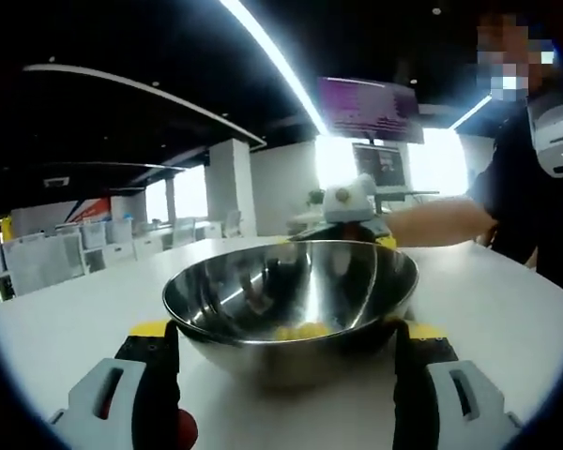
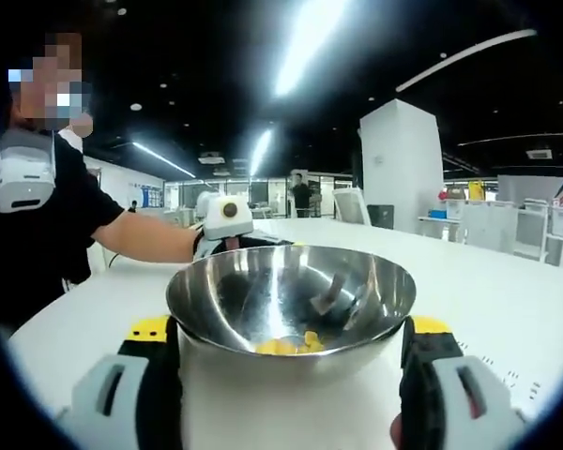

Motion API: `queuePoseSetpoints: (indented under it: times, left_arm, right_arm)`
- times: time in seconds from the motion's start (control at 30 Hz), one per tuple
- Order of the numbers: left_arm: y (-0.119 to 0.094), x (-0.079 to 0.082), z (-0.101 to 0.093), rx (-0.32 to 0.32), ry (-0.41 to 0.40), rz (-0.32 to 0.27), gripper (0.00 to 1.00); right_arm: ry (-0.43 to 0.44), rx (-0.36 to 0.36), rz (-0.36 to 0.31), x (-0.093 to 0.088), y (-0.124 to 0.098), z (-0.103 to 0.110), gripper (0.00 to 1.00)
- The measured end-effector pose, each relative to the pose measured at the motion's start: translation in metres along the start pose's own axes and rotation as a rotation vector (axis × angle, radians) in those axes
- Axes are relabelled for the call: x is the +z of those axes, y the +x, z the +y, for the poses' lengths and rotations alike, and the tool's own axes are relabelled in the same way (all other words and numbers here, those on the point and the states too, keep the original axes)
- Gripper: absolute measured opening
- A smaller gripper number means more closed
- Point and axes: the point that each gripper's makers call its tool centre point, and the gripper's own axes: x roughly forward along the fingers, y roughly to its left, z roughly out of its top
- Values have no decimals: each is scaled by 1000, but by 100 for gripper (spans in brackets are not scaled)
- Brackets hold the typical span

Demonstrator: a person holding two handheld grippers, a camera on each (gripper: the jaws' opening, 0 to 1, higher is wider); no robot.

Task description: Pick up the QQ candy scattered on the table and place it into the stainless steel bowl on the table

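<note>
White table (image 1: 66, 319) runs under us in an open office; our bowl (image 1: 291, 305) sits on it with yellow candy (image 1: 300, 331) at the bottom; our left gripper (image 1: 286, 394) and right gripper (image 2: 291, 394) each stand wide open, 2 jaws flanking the bowl from opposite sides, holding nothing.

A wall screen (image 1: 371, 110) glows above white crates (image 1: 45, 261) and a pillar (image 2: 401, 161).

No legible text; wall screen (image 1: 369, 110) at one o'clock and distant wall signs too blurred to read.
</note>
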Motion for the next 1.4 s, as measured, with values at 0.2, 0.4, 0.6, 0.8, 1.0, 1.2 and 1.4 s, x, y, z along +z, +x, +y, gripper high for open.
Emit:
queuePoseSetpoints:
  times: [0.2,0.4,0.6,0.8,1.0,1.2,1.4]
  left_arm:
    - [-5,1,-1,15,20,27,96]
    - [-41,7,1,137,53,106,96]
    - [-99,51,-27,328,73,141,96]
    - [-156,78,-94,446,56,169,96]
    - [-194,85,-162,505,51,234,96]
    - [-223,90,-220,551,39,274,94]
    - [-231,89,-270,568,-6,243,92]
  right_arm:
    - [-8,-4,20,8,-15,2,92]
    - [-102,-176,101,13,-60,8,85]
    - [-179,-370,173,44,-104,45,73]
    - [-157,-453,155,77,-147,126,67]
    - [-113,-536,129,85,-179,199,61]
    - [-121,-580,164,80,-198,254,59]
    - [-113,-663,117,74,-214,297,52]
